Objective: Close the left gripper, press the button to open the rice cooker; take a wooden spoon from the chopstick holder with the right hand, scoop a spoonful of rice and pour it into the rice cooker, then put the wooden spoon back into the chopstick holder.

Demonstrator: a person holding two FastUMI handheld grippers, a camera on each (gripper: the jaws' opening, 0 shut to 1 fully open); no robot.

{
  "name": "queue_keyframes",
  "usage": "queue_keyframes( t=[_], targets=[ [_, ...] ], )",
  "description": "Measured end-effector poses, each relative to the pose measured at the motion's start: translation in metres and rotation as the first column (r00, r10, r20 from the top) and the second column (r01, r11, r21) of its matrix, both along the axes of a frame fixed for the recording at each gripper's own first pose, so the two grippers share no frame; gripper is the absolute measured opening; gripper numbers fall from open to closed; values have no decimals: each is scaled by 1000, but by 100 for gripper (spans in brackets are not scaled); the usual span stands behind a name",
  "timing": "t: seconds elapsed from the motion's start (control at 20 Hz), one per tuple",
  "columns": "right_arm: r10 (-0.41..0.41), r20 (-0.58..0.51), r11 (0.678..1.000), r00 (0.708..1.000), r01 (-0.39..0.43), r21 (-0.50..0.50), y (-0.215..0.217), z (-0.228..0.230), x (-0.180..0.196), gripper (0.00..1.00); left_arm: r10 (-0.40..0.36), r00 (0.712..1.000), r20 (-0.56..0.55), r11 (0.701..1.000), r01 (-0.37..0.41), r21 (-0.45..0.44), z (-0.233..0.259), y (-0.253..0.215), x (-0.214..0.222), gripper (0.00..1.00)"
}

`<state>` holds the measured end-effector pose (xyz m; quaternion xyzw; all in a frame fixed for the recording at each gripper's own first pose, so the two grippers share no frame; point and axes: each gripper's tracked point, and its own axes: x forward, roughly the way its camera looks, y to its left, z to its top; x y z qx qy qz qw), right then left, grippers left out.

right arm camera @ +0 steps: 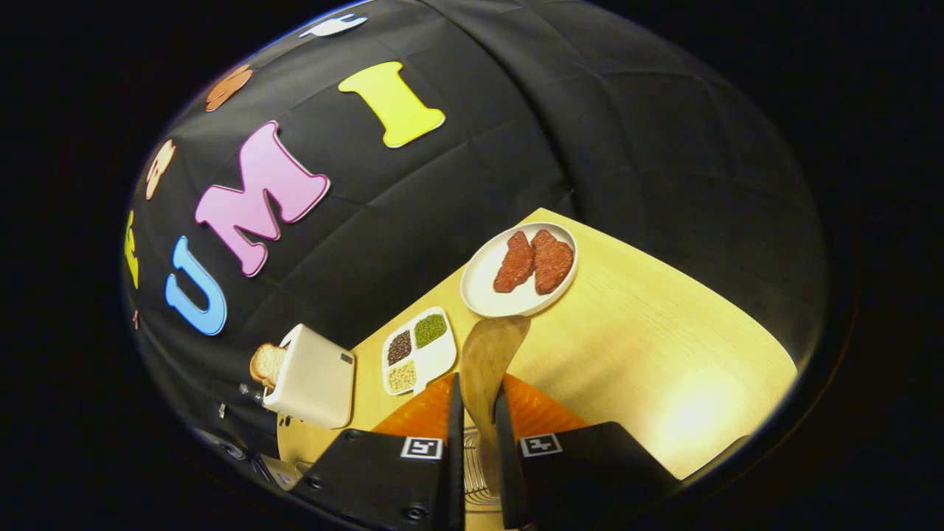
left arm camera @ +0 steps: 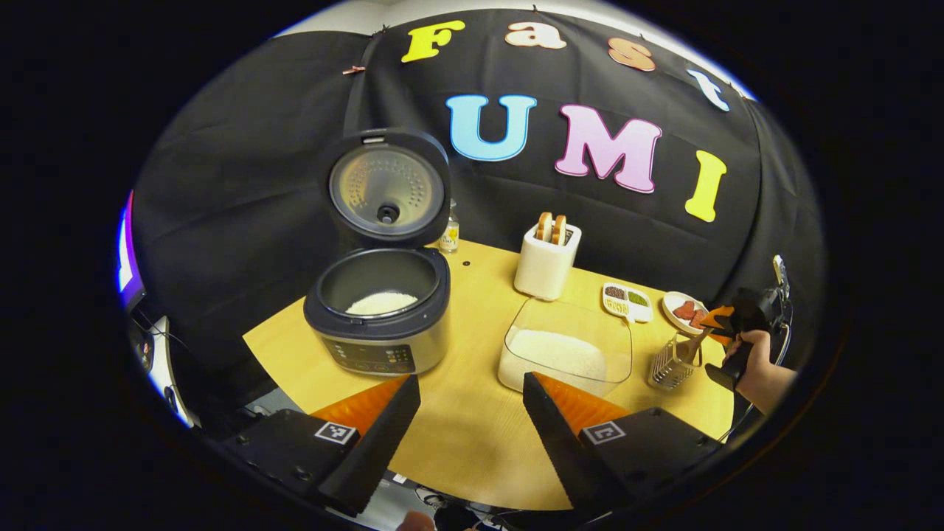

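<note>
The rice cooker (left arm camera: 383, 313) stands at the left of the yellow table with its lid (left arm camera: 389, 186) raised, white rice in its pot. My left gripper (left arm camera: 472, 417) hovers open in front of it, fingers wide apart, nothing between them. A clear tub of rice (left arm camera: 568, 350) sits in the middle. At the right, a wire chopstick holder (left arm camera: 672, 363) stands under my right gripper (left arm camera: 719, 324), held by a hand. In the right gripper view, my right gripper (right arm camera: 478, 431) is shut on the wooden spoon (right arm camera: 490, 361), bowl end pointing forward, with the holder's wires (right arm camera: 472, 479) just below.
A white toaster (left arm camera: 547, 258) with bread stands behind the tub. A divided dish of beans (right arm camera: 417, 350) and a plate with two red meat pieces (right arm camera: 520, 269) lie at the back right. A small jar (left arm camera: 449, 234) sits behind the cooker. The table's right edge is near.
</note>
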<state>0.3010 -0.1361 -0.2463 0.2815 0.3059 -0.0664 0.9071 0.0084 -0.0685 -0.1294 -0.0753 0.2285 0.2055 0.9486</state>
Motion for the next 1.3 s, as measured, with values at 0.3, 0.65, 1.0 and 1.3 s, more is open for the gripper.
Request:
queue_keyframes(
  t=[0.3,0.65,1.0,1.3],
  targets=[
    [43,31,998,999,-41,-57,1,10,-7,15,-32,999,-4,999,32,3,2,1,6,96],
    [59,169,991,984,-38,-125,8,82,-20,12,-53,998,29,999,53,0,8,15,9,96],
    [101,227,983,969,-62,-173,46,133,-49,12,-109,993,50,994,110,-8,4,42,2,96],
    [183,265,972,947,-134,-190,121,168,-65,12,-226,973,54,974,226,12,1,71,-9,95]
  ],
)
